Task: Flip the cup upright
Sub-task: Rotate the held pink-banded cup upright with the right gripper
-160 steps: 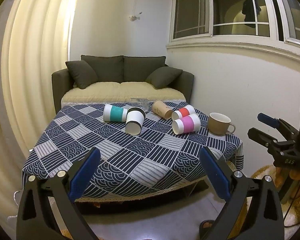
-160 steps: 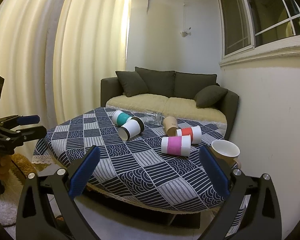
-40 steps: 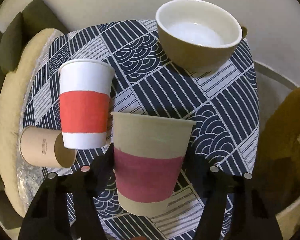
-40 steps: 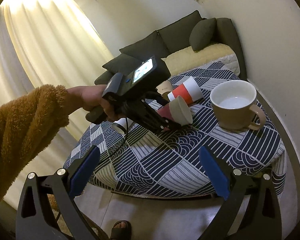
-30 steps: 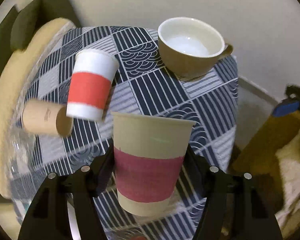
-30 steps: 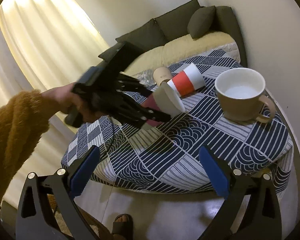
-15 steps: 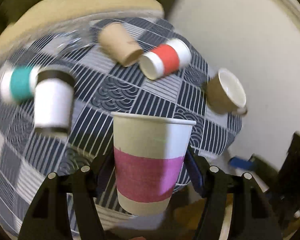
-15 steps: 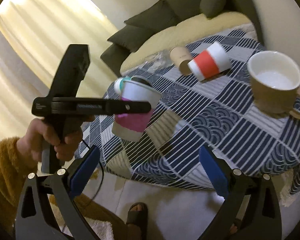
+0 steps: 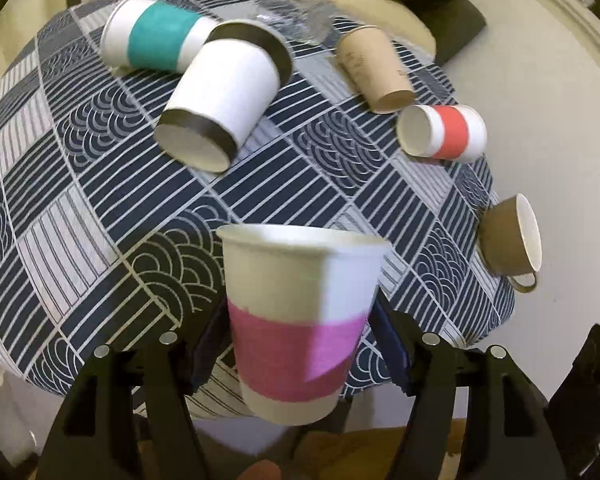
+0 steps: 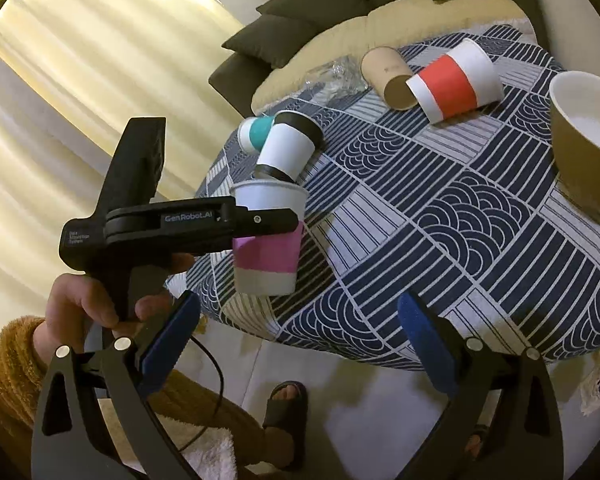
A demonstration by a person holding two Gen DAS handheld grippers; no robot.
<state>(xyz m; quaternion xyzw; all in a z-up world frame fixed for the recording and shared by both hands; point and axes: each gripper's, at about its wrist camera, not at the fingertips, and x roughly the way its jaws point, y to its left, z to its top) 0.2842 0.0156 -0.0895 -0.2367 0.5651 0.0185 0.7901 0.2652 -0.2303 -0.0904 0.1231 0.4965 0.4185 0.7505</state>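
My left gripper [image 9: 300,356] is shut on a white paper cup with a pink band [image 9: 296,332]. It holds the cup upright, mouth up, above the near edge of the table. In the right wrist view the same cup [image 10: 266,248] hangs in the left gripper [image 10: 260,224] over the table's left front corner. My right gripper [image 10: 300,336] is open and empty, off the table's front edge.
On the patterned tablecloth [image 9: 340,168] lie a teal-banded cup [image 9: 156,38], a black-rimmed white cup [image 9: 224,104], a brown cup [image 9: 374,68] and a red-banded cup [image 9: 444,132], all on their sides. A brown mug [image 9: 508,240] stands at the right edge. A sofa [image 10: 340,12] is behind.
My left gripper has carried the pink-banded cup leftward and nearer to the table's front edge, keeping it upright. My right gripper has stayed open and moved closer to the table.
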